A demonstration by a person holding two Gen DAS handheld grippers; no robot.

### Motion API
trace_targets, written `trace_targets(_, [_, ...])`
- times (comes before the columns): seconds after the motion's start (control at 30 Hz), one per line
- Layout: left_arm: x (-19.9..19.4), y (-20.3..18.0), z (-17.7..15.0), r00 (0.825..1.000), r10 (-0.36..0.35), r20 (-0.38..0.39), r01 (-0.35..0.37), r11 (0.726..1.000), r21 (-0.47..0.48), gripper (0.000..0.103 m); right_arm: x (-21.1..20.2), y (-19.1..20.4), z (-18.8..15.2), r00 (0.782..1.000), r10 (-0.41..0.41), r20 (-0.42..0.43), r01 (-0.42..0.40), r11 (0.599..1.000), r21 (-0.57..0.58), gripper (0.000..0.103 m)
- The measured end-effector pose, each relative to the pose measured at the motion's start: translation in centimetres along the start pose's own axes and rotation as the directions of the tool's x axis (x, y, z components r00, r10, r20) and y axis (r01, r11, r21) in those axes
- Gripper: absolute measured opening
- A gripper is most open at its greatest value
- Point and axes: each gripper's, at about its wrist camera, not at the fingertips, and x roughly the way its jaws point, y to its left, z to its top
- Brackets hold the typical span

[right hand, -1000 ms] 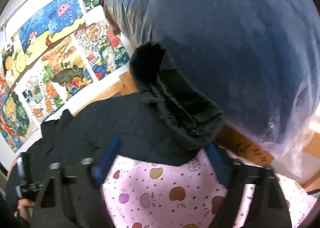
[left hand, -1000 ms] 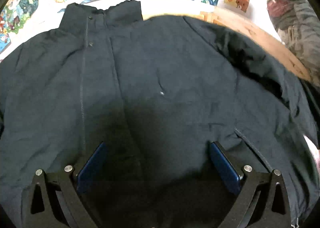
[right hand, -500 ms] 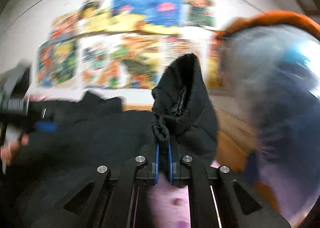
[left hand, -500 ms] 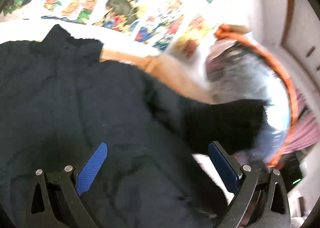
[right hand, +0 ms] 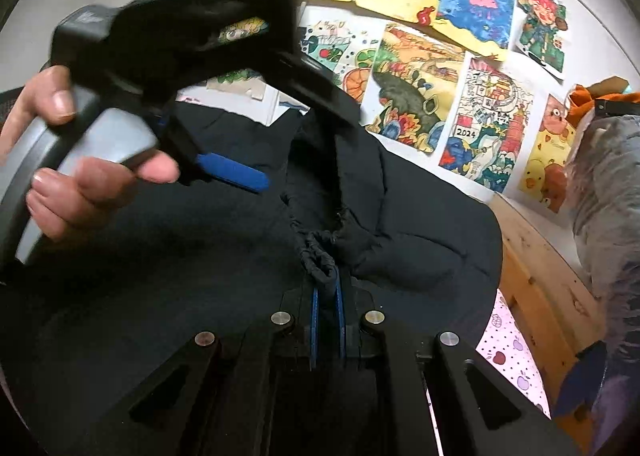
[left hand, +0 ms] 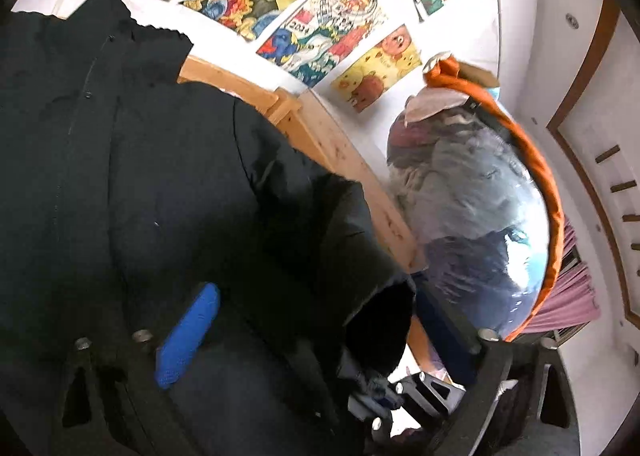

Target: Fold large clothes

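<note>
Nearest in the right wrist view, the right gripper (right hand: 326, 288) has its two blue pads pressed together on the gathered cuff (right hand: 318, 256) of the black jacket (right hand: 400, 224), so the sleeve end is pinched and the sleeve hangs in folds just beyond the fingertips. In the left wrist view the same gripper (left hand: 384, 396) shows low down, at the dark sleeve opening.

The left gripper (left hand: 320, 332) is spread wide above the jacket (left hand: 160, 176); its blue pad (left hand: 188, 336) hangs over the dark fabric and holds nothing, while the other finger is mostly hidden behind the sleeve. From the right wrist view the left gripper (right hand: 224, 160) sits at upper left, held by the person's hand (right hand: 80, 160), with one blue pad showing.

The jacket lies spread over the bed, front up, its zipper running toward the collar at the far edge. A pink bedsheet (right hand: 508, 352) with fruit print shows at the bed's right edge, beside the wooden bed frame (right hand: 536, 280).

Beyond the frame's right side stands a large clear plastic bag (left hand: 472, 216) stuffed with clothes, trimmed in orange. On the white wall behind the bed hang colourful children's drawings (right hand: 420, 88).
</note>
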Motion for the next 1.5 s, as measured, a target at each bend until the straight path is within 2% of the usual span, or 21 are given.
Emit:
trace_targets(0.07, [0.6,-0.3,0.1,1.000,0.012,-0.009,-0.011,1.000,0.012,0.076,0.2,0.4,-0.1,1.000,0.004,-0.007,-0.004,1.000,-0.014,0.007])
trace_targets(0.13, [0.9,-0.7,0.3,0.999,0.038,-0.008,-0.038,0.999,0.034,0.040,0.5,0.9,0.2,1.000,0.004,-0.010,-0.004,1.000,-0.025,0.007])
trace_targets(0.17, [1.0,-0.9,0.4,0.998,0.057,-0.006,-0.057,0.997,0.045,0.031,0.6,0.9,0.3,1.000,0.001,-0.012,-0.001,1.000,-0.025,0.007])
trace_targets(0.2, [1.0,-1.0,0.6,0.997,0.077,-0.003,-0.076,0.996,0.054,0.016,0.5,0.8,0.2,1.000,0.002,-0.011,-0.002,1.000,-0.020,0.007])
trace_targets(0.23, [0.8,-1.1,0.8,0.997,0.082,0.002,-0.082,0.995,0.063,0.012,0.4,0.7,0.2,1.000,0.009,-0.004,-0.009,1.000,-0.013,0.008])
trace_targets(0.33, [-0.3,-1.8,1.6,0.990,0.128,0.054,-0.133,0.984,0.115,0.009,-0.4,0.3,0.3,0.999,0.038,0.022,-0.039,0.999,0.006,0.020])
trace_targets(0.4, [-1.5,-1.9,2.1,0.984,0.152,0.094,-0.164,0.978,0.132,0.008,-0.9,-0.1,0.1,0.998,0.049,0.042,-0.050,0.998,0.025,0.043])
trace_targets(0.43, [-2.5,-1.9,2.6,0.978,0.167,0.121,-0.183,0.973,0.137,0.008,-1.4,-0.5,-0.1,0.996,0.072,0.059,-0.075,0.996,0.049,0.047])
trace_targets(0.53, [-5.1,-1.3,3.5,0.957,0.220,0.188,-0.249,0.958,0.142,0.008,-1.8,-1.6,-0.2,0.993,0.088,0.074,-0.095,0.990,0.100,0.050])
trace_targets(0.6, [-7.2,-0.6,3.9,0.935,0.268,0.234,-0.304,0.943,0.137,0.008,-1.6,-2.8,0.1,0.994,0.086,0.071,-0.095,0.986,0.134,0.050])
trace_targets(0.73, [-11.7,1.6,4.1,0.864,0.390,0.319,-0.439,0.893,0.098,0.008,0.1,-6.0,1.5,0.997,0.058,0.041,-0.065,0.979,0.192,0.050])
trace_targets(0.87, [-14.9,5.0,3.9,0.782,0.509,0.359,-0.549,0.836,0.011,0.008,4.7,-8.3,3.9,0.998,0.052,-0.030,-0.044,0.973,0.226,0.050])
trace_targets(0.9, [-15.2,5.7,3.8,0.766,0.532,0.360,-0.568,0.823,-0.008,0.008,6.1,-8.8,4.5,0.997,0.056,-0.048,-0.043,0.970,0.239,0.050])
trace_targets(0.93, [-15.6,6.8,3.7,0.742,0.568,0.358,-0.595,0.802,-0.039,0.008,7.6,-9.1,5.0,0.996,0.061,-0.066,-0.043,0.968,0.249,0.050])
trace_targets(0.97, [-15.7,7.8,3.6,0.727,0.591,0.350,-0.611,0.789,-0.062,0.008,9.1,-9.3,5.6,0.994,0.068,-0.086,-0.045,0.968,0.248,0.050])
trace_targets(1.1, [-14.4,11.7,3.7,0.693,0.675,0.254,-0.672,0.732,-0.112,0.008,15.9,-9.0,6.7,0.974,0.115,-0.193,-0.067,0.969,0.240,0.050])
trace_targets(1.2, [-12.2,14.1,3.8,0.651,0.732,0.200,-0.731,0.676,-0.096,0.008,20.4,-7.8,6.5,0.946,0.150,-0.288,-0.080,0.967,0.242,0.050])
trace_targets(1.3, [-10.5,16.4,3.8,0.620,0.770,0.153,-0.768,0.635,-0.087,0.008,23.4,-6.4,5.6,0.926,0.148,-0.348,-0.073,0.973,0.220,0.050])
trace_targets(1.37, [-9.9,17.8,3.5,0.604,0.788,0.118,-0.785,0.614,-0.087,0.008,24.7,-5.5,4.7,0.915,0.135,-0.379,-0.060,0.977,0.204,0.050])
trace_targets(1.5, [-8.9,21.0,2.6,0.615,0.786,0.056,-0.777,0.617,-0.123,0.011,25.7,-4.1,3.6,0.911,0.109,-0.399,-0.047,0.986,0.162,0.051])
